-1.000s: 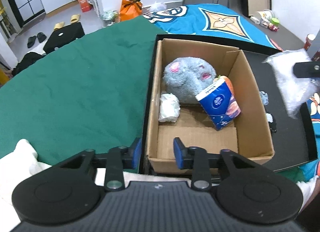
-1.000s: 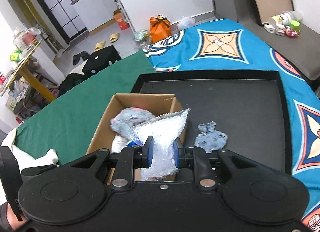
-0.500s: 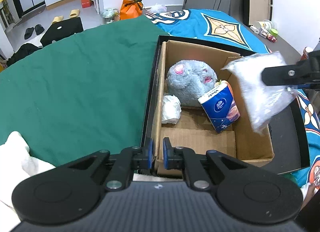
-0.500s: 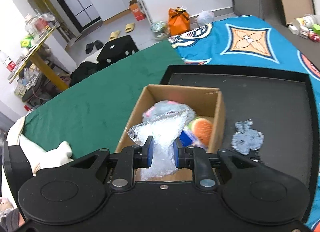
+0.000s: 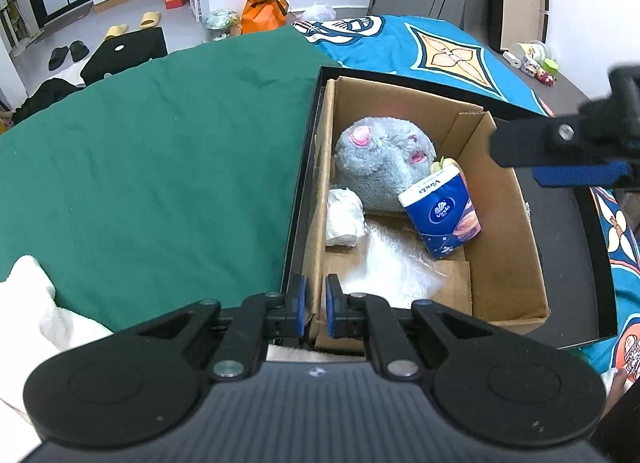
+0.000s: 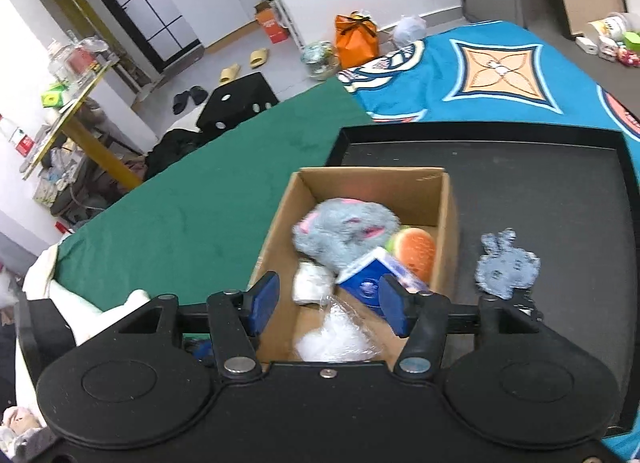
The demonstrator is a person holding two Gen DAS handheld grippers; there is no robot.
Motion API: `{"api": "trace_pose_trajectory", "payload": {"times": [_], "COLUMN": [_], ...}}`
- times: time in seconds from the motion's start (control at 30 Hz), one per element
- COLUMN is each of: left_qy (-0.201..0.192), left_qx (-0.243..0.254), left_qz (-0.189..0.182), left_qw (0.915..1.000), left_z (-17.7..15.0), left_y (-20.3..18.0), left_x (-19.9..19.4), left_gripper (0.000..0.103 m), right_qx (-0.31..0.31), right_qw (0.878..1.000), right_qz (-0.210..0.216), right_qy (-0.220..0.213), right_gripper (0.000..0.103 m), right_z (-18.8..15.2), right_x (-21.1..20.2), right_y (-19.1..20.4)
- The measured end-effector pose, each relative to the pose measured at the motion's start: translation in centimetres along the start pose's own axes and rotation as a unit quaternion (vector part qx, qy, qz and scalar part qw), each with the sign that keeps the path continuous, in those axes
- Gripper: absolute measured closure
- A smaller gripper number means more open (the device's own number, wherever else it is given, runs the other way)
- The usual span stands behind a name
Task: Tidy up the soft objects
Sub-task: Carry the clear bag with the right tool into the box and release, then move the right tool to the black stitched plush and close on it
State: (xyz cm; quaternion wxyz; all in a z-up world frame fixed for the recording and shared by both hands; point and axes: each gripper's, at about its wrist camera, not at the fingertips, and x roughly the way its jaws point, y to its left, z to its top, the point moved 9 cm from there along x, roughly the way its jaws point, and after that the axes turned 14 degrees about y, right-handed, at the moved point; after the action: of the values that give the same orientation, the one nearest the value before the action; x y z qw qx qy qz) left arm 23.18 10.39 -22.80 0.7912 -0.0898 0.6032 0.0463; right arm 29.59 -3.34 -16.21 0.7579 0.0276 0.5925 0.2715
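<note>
The near left wall of a cardboard box (image 5: 504,223) is pinched by the left tongs (image 5: 313,305). Inside are seen a white wad (image 5: 344,217), a grey plush mouse (image 5: 384,161), a clear plastic bag (image 5: 394,263) lying on the box floor, and a blue tissue pack (image 5: 442,211). The right tongs (image 6: 328,305) are held wide open and empty above the box, which is set in a black tray (image 6: 560,191).

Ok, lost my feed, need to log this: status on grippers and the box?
Left gripper shut on cardboard box wall. Right gripper open above box. Plastic bag inside box. Grey cloth piece on black tray.
</note>
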Motion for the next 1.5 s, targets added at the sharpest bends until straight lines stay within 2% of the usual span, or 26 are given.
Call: {"api": "trace_pose_trajectory", "payload": {"times": [0.1, 0.23, 0.33, 0.6, 0.8, 0.87, 0.93, 1.0, 1.2, 1.5], "left_qy": [0.001, 0.002, 0.003, 0.005, 0.016, 0.015, 0.013, 0.011, 0.012, 0.023], "left_qx": [0.000, 0.003, 0.008, 0.022, 0.031, 0.034, 0.036, 0.037, 0.042, 0.041], "left_qz": [0.004, 0.010, 0.018, 0.034, 0.053, 0.058, 0.064, 0.070, 0.092, 0.128], "left_qw": [1.0000, 0.9999, 0.9998, 0.9992, 0.9980, 0.9976, 0.9972, 0.9968, 0.9948, 0.9907], "left_z": [0.0, 0.0, 0.0, 0.0, 0.3, 0.5, 0.8, 1.0, 1.4, 1.7], "left_y": [-0.1, -0.2, -0.4, -1.0, -1.6, -2.0, -2.3, -2.5, -3.2, -3.5], "left_x": [0.0, 0.0, 0.0, -0.2, -0.2, -0.4, -0.6, -0.8, -1.1, -0.6], "left_gripper": [0.093, 0.093, 0.093, 0.089, 0.088, 0.084, 0.071, 0.063, 0.048, 0.043], "right_qx": [0.003, 0.004, 0.006, 0.028, 0.039, 0.045, 0.052, 0.058, 0.083, 0.088], "right_qw": [1.000, 1.000, 0.999, 0.998, 0.998, 0.998, 0.997, 0.997, 0.996, 0.996], "right_qz": [-0.006, -0.017, -0.026, -0.035, -0.031, -0.031, -0.029, -0.026, -0.022, -0.019], "right_qy": [-0.007, -0.020, -0.029, -0.035, -0.042, -0.043, -0.043, -0.044, -0.036, -0.014], "right_gripper": [0.040, 0.029, 0.024, 0.022, 0.014, 0.014, 0.013, 0.013, 0.013, 0.013], "right_z": [-0.1, -0.2, -0.2, -0.8, -1.1, -1.1, -1.2, -1.3, -1.7, -2.3], "right_x": [-0.5, -1.2, -1.7, -2.2, -2.5, -2.5, -2.4, -2.3, -1.5, 0.9], "right_y": [-1.0, -2.2, -3.4, -6.8, -8.6, -9.4, -10.2, -11.0, -13.8, -15.9]}}
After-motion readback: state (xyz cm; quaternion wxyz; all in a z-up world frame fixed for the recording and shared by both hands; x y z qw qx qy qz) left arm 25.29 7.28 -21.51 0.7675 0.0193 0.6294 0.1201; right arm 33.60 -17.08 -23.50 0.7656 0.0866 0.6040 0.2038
